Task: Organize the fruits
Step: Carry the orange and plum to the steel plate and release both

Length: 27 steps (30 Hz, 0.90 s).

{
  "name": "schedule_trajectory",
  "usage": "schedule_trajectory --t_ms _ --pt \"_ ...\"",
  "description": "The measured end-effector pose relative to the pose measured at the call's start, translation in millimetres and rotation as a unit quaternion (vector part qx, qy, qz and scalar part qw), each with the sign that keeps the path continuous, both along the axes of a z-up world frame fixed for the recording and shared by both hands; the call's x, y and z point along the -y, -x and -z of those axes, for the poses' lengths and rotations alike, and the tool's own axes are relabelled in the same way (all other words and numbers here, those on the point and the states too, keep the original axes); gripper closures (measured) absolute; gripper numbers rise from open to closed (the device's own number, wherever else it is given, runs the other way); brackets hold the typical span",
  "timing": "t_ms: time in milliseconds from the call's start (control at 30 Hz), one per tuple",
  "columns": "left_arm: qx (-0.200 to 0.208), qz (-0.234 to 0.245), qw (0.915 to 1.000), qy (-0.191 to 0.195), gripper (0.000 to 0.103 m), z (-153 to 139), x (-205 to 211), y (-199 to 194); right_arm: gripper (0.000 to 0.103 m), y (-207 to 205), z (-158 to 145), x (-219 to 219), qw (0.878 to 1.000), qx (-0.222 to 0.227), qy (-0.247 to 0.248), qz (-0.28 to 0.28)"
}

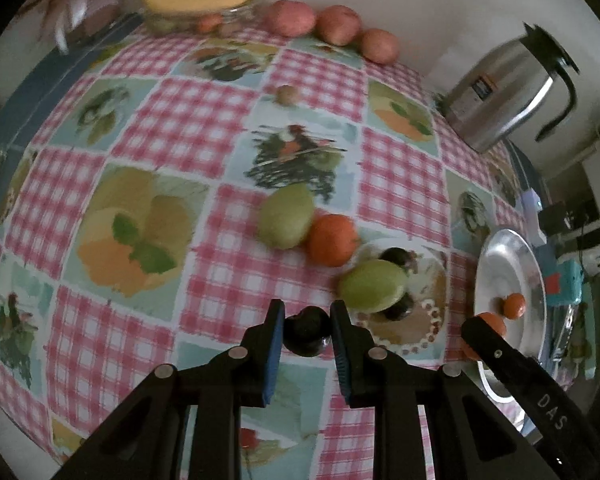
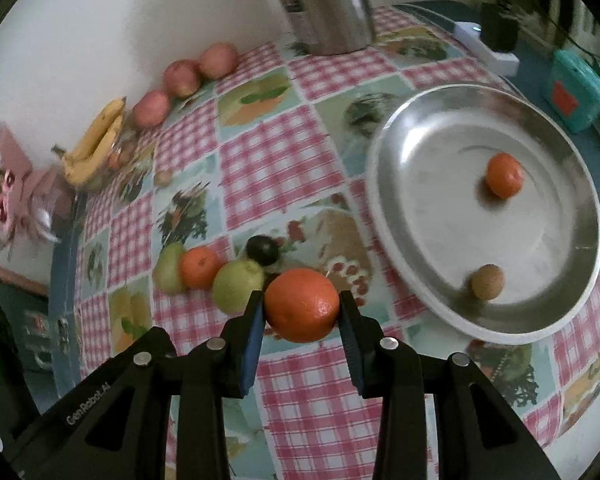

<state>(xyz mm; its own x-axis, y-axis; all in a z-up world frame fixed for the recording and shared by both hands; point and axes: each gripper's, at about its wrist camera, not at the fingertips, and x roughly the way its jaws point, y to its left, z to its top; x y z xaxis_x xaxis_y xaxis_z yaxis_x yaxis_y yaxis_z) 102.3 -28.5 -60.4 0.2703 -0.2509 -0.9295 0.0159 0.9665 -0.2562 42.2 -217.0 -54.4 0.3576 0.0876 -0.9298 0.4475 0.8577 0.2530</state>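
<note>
**A:** Nearest first: what is each pair of tongs doing?

**B:** The left gripper is pinching a dark plum, small, round and glossy, held clear of the checked tablecloth. The right gripper is clamped on an orange, round with pebbled skin, so it has no long axis to line up.

**A:** And which way does the target lie?

**B:** I'd judge both fruits are bound for the steel plate. It sits ahead and to the right of the right gripper, close by. From the left gripper the plate lies well off to the right, past the right gripper's finger. So the right hand is nearer.

**A:** What's on the plate already?

**B:** A small mandarin and a brown fruit, perhaps a kiwi, near the front rim.

**A:** Farther out?

**B:** Loose on the cloth: a green pear, a second mandarin, another green fruit and another plum. Bananas lie by the wall.
</note>
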Motion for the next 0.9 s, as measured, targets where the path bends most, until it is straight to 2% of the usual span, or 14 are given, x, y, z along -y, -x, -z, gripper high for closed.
schedule_trajectory --t_ms 267,533,900 --pt "0.022 0.047 0.9985 -0.016 0.078 -12 50 -4 0.065 11 -6 42 0.998 0.000 0.017 0.058" --pt "0.049 0.114 0.9921 -0.014 0.078 -22 116 -5 0.065 26 -4 89 0.992 -0.014 0.047 0.115" --pt "0.079 0.176 0.9811 0.017 0.078 -15 184 0 0.065 49 3 136 0.983 -0.015 0.041 0.178"
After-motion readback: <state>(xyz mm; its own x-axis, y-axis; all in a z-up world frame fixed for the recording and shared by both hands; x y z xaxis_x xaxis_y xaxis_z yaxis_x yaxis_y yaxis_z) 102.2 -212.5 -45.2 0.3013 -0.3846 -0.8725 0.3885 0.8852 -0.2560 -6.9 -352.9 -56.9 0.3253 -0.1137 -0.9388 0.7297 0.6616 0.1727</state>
